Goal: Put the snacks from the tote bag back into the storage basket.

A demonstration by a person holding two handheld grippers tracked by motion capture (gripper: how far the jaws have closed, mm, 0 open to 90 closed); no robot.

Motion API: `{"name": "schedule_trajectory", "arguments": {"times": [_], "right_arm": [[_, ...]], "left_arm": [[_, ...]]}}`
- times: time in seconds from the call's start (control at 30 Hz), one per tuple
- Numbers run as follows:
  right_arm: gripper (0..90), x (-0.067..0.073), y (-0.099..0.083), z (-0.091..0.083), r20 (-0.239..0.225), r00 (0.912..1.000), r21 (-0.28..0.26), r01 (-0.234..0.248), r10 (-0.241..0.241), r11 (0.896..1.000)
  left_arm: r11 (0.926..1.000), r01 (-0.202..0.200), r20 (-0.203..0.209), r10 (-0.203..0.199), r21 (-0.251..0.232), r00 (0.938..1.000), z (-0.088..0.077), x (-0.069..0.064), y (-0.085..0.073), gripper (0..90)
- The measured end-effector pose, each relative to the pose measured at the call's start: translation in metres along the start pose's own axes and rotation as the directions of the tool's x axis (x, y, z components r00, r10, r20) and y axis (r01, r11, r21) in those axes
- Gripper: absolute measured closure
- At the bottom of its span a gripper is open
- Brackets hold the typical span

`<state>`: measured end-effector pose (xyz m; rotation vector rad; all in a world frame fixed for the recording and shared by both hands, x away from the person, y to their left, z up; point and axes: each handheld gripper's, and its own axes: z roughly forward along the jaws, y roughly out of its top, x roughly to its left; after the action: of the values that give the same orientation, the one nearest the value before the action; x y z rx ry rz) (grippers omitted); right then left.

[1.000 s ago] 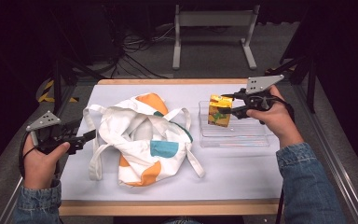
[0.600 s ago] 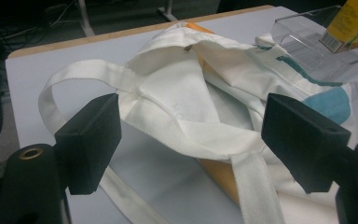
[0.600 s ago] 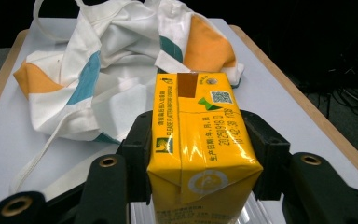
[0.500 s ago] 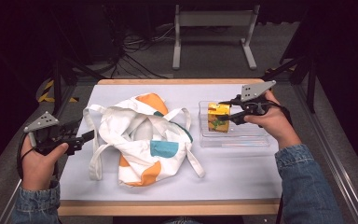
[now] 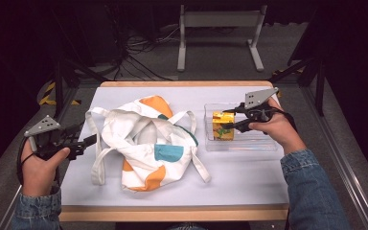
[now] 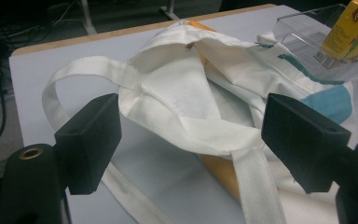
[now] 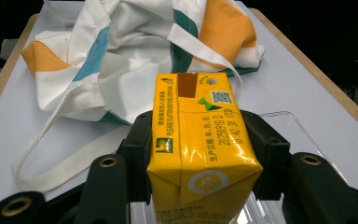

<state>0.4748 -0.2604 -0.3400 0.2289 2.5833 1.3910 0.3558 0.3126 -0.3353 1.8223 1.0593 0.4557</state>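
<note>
So my right claw is clamped on the yellow juice carton, one pad on each side of it. In the high view the carton is at the left end of the clear plastic tray, which sits toward the right edge of the table, nearer the far side than the near one. Can't quite tell whether the carton's bottom is touching the tray floor or hanging just above it. In the right gripper view the top of the carton faces me, with a QR code and a printed date on it.

My left claw is wide apart and gripping nothing. In the high view it sits at the left edge of the table, tips pointing at the tote bag. The bag is white with orange and teal patches, lying crumpled across the middle of the table, straps flopped out around it. In the left gripper view one strap runs between my pads, but the pads themselves aren't touching it.
</note>
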Motion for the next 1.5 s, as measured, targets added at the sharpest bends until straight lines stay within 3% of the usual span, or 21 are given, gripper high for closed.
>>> {"name": "schedule_trajectory", "arguments": {"times": [0.43,1.17,1.5], "right_arm": [[50.7,-0.002,-0.011,0.011,-0.042,0.9991,0.007,-0.009,0.009,1.000],[50.6,0.001,-0.019,0.022,-0.093,0.9956,0.029,0.012,-0.009,1.000],[50.4,-0.001,-0.019,0.018,-0.092,0.9956,0.107,-0.004,0.014,0.994]], "left_arm": [[0.9999,0.014,-0.019,-0.014,-0.002,0.9997,-0.008,0.002,-0.005,20.8],[0.9999,0.010,-0.008,-0.010,0.003,0.9999,-0.004,0.001,-0.004,20.8],[0.9999,0.006,0.003,-0.007,0.008,1.0000,0.000,0.000,-0.001,20.6]]}}
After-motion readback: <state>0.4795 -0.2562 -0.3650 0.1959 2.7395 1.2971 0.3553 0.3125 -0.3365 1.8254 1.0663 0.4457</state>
